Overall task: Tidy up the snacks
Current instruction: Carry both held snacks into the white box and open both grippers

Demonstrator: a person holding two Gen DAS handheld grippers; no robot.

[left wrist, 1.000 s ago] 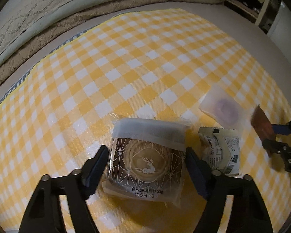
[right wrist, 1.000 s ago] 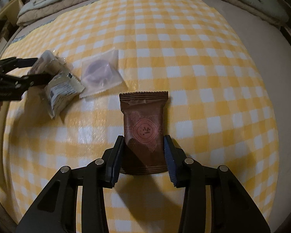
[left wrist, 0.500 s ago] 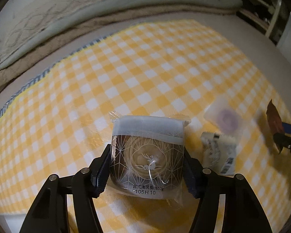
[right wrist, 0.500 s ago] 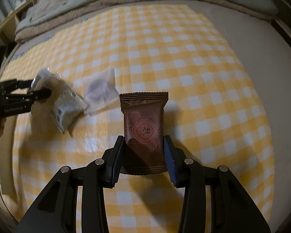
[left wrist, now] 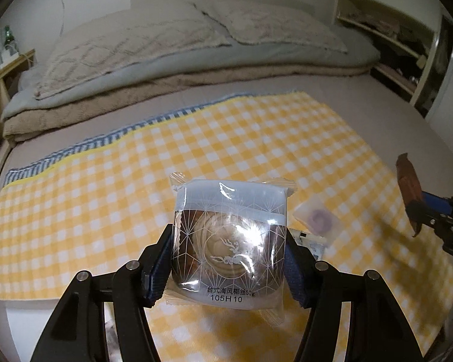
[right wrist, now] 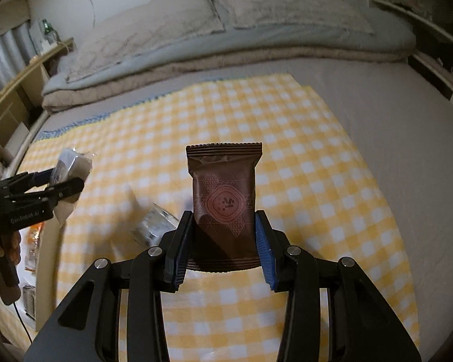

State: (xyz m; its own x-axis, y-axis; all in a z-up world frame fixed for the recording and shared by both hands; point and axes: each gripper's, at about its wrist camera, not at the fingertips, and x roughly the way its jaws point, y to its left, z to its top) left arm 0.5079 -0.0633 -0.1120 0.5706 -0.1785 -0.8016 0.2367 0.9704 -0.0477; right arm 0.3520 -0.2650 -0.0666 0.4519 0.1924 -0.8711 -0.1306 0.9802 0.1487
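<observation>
- Left wrist view: the left gripper (left wrist: pixel 229 259) is closed on a clear-wrapped pastry (left wrist: pixel 229 241), its blue pads pressing the packet's two sides. The packet is held above the yellow checked cloth (left wrist: pixel 105 187), face to the camera, with its frosted end pointing away toward the bed and its printed end, reading "105H 10", nearest the gripper body.
- Same view, to the right: a small clear packet with a purple disc (left wrist: pixel 317 218) lies flat on the cloth, and just beside it a white printed packet (left wrist: pixel 312 241) shows only a corner behind the right-hand finger.
- Same view, far right edge: the right gripper (left wrist: pixel 419 211) appears side-on, clamping a brown packet (left wrist: pixel 407 187) that is seen almost edge-on and blurred.
- Right wrist view: the right gripper (right wrist: pixel 223 235) is closed on the brown packet (right wrist: pixel 225 193), which stands upright with its long axis running away from the camera, crimped top seal farthest, and its patterned front fully visible here.
- Same view, left: the left gripper (right wrist: pixel 66 185) holds the pastry (right wrist: pixel 72 166) off the cloth (right wrist: pixel 317 181), seen from the side. The white printed packet (right wrist: pixel 154 226) lies blurred on the cloth just left of the near finger.
- Same view, lower left edge: a cardboard box (right wrist: pixel 45 259) sits past the cloth's edge, with orange-printed packets (right wrist: pixel 33 241) inside; its other contents are too blurred to identify.
</observation>
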